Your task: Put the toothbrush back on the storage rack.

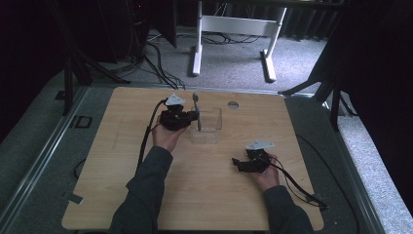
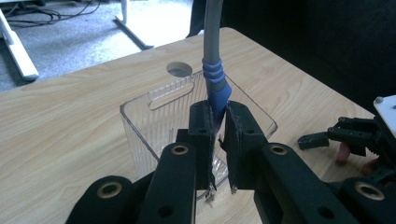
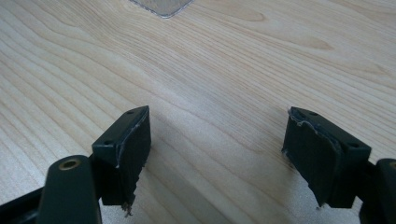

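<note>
While my left gripper (image 2: 218, 135) stands at the near edge of the clear ribbed plastic container (image 2: 154, 116), its jaws are clamped tight on a utensil with a grey shaft and blue ribbed grip (image 2: 215, 86). That utensil stands nearly upright, its blue end between my pads and its grey shaft rising above the container's rim. From the high view the container (image 1: 210, 118) sits mid-table, just right of my left gripper (image 1: 194, 116), with the utensil (image 1: 196, 105) at its left wall. My right gripper (image 3: 217, 158) rests low over bare light wooden tabletop (image 3: 224, 70), jaws spread wide, nothing between them. It lies well apart from the container, toward the near right of the table (image 1: 246, 165).
</note>
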A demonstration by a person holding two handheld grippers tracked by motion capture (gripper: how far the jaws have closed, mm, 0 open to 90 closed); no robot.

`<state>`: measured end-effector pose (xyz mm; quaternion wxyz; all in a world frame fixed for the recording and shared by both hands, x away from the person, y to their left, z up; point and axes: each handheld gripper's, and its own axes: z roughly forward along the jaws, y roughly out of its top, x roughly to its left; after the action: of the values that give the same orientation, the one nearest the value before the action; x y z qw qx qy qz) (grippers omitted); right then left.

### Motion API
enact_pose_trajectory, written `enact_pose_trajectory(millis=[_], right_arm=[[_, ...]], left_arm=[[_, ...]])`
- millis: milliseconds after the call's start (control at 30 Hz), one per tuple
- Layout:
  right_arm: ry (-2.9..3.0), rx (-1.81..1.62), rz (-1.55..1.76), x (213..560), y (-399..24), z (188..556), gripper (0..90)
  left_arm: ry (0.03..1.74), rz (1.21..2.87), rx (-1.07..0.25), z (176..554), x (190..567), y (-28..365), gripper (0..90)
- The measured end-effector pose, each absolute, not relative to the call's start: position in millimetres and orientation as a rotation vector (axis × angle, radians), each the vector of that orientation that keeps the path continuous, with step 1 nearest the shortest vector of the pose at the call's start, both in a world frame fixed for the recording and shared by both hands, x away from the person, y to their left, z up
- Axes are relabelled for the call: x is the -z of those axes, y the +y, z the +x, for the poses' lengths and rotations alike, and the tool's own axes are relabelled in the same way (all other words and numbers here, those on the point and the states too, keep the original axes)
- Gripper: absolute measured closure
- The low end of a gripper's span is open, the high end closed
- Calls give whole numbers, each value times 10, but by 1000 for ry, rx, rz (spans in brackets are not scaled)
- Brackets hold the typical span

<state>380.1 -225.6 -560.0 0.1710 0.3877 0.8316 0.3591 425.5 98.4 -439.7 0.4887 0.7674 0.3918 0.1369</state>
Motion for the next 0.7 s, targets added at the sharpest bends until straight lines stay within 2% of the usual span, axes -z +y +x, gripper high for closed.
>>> enact_pose_trajectory(millis=[700], right_arm=[[2362,-1019,1103,5599,-2256,3800,228]], left_arm=[[984,1998,-309,4338,4563,935,815]])
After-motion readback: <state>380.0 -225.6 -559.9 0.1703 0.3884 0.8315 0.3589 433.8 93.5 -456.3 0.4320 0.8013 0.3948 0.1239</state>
